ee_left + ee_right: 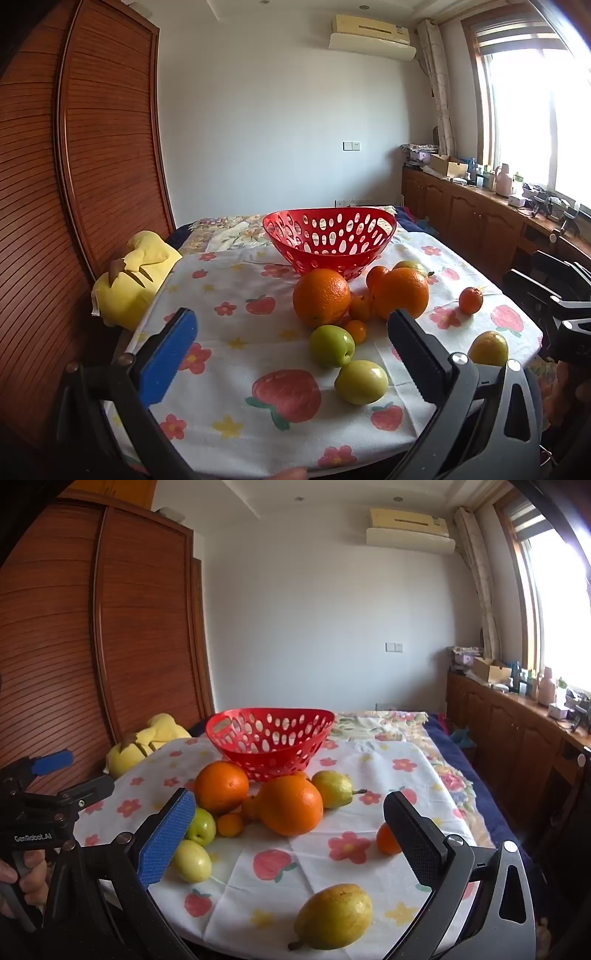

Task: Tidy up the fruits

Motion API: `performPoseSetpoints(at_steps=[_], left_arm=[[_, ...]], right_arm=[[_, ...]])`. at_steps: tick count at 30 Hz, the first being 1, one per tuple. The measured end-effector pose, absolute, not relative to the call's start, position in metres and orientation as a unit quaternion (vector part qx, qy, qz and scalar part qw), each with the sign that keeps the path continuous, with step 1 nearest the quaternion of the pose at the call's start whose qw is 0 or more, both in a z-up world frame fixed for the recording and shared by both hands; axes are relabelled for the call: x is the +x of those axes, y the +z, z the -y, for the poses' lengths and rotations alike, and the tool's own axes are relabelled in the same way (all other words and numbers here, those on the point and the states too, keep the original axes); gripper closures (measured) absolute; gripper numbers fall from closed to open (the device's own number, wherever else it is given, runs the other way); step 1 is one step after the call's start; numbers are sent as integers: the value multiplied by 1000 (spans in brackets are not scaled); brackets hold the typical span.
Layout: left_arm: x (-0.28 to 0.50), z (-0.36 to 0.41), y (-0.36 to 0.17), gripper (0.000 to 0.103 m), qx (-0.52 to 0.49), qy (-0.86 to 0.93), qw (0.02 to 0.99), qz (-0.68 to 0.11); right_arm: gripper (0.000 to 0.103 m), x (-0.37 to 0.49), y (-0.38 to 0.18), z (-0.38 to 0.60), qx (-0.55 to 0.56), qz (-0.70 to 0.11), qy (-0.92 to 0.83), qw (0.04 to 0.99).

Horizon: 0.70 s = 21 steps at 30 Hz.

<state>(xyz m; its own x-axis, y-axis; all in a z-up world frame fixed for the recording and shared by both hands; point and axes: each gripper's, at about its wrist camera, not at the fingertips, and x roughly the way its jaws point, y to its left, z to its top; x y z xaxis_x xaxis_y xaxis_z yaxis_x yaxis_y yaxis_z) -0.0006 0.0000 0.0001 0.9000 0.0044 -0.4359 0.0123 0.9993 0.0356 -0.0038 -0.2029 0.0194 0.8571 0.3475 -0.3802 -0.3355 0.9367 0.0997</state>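
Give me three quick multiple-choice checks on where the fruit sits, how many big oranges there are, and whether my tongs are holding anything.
1. The fruit lies:
A. in the basket
B. on the cloth before the basket
C. on the floor

2. Big oranges:
A. one
B. two
C. four

3. Both tongs are:
A. open, empty
B. shut on a pear
C. shut on an orange

Answers:
1 B: the red basket holds nothing; the near pear rests on the flowered cloth.
2 B: left orange and right orange.
3 A: the left tongs and right tongs gape with nothing between the pads.
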Motion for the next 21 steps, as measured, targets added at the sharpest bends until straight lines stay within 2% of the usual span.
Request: performPoseSetpoints(at_steps=[21], left_arm=[[-6, 2, 6, 0, 16, -7, 975, -221]], right_arm=[[0, -3, 18, 207, 14, -201, 172, 964]])
